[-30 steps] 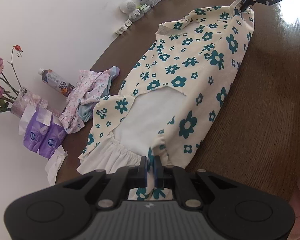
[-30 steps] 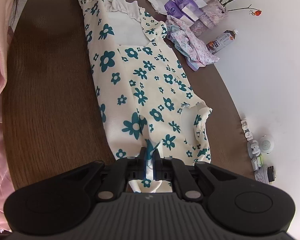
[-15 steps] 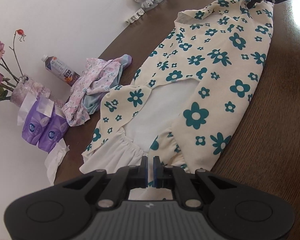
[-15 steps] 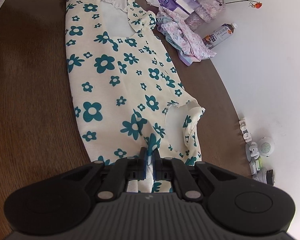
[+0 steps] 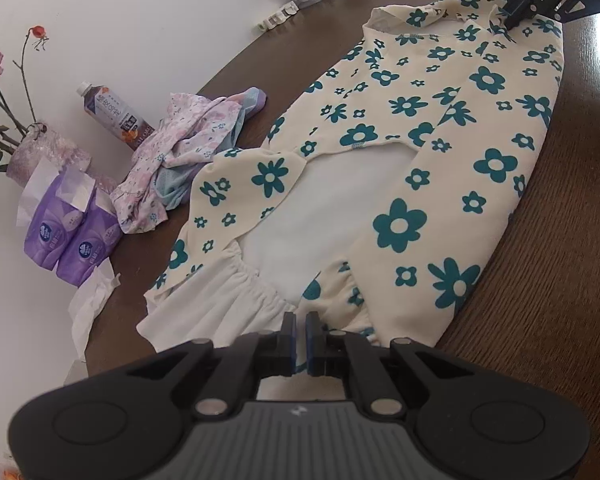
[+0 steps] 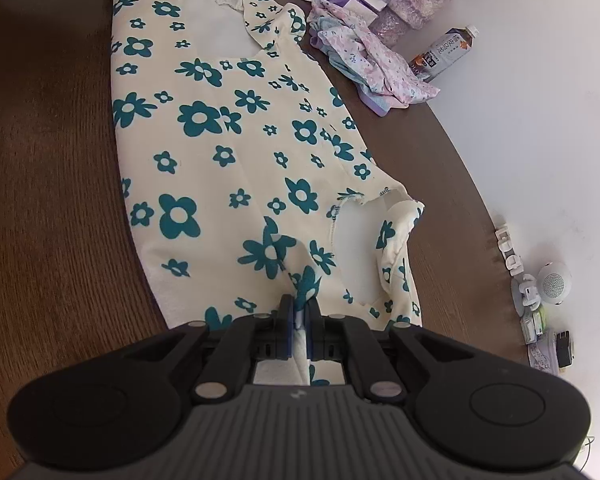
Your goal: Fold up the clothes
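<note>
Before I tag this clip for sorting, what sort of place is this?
Most likely a home, perhaps a dining table. A dark wooden table against a white wall holds a flowered garment, a vase of roses, tissue packs and a drink bottle.

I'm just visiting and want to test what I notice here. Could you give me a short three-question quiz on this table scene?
1. True or false: the flowered garment lies spread on the wooden table.
2. The right gripper is: A) open above the bottle, B) shut on the garment, C) holding tissues.
3. Fill in: between the drink bottle and the garment lies a crumpled pile of pink and blue ____.

Key: 1 true; 2 B; 3 clothes.
</note>
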Motion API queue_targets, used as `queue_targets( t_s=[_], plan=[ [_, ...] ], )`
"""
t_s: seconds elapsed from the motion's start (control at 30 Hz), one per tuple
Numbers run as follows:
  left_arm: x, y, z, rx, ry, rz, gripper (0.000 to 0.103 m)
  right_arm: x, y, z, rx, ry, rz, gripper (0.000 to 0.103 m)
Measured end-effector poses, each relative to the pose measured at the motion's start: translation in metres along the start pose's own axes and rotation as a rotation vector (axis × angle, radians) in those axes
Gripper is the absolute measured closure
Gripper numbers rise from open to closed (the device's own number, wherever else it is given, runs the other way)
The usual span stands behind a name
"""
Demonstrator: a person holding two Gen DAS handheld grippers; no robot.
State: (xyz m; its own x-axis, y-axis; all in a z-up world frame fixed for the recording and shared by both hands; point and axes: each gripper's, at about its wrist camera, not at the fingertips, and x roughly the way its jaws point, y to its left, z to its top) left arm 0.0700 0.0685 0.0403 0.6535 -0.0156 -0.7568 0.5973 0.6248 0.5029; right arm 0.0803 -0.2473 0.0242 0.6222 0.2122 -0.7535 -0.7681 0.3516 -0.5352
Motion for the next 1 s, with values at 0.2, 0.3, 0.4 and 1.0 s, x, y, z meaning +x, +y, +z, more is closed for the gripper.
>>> queue_targets(
  t_s=[0.2, 0.3, 0.4, 1.0],
  plan=[
    [0.003, 0.003, -0.003, -0.056, -0.018, 0.005, 0.099, 0.005, -0.003, -0.007, 0.053, -0.024, 0.014, 0.098],
    [0.004, 0.004, -0.005, -0.095, -0.034, 0.014, 0.099, 0.004, -0.006, -0.011, 0.092, -0.045, 0.018, 0.098],
    [0.004, 0.005, -0.008, -0.133, -0.051, 0.013, 0.102, 0.003, -0.007, -0.015, 0.127, -0.064, 0.019, 0.098],
    [-0.028, 0.042, -0.040, -0.427, -0.117, -0.096, 0.051, 0.002, -0.003, -0.023, 0.193, -0.108, -0.009, 0.096]
  ],
)
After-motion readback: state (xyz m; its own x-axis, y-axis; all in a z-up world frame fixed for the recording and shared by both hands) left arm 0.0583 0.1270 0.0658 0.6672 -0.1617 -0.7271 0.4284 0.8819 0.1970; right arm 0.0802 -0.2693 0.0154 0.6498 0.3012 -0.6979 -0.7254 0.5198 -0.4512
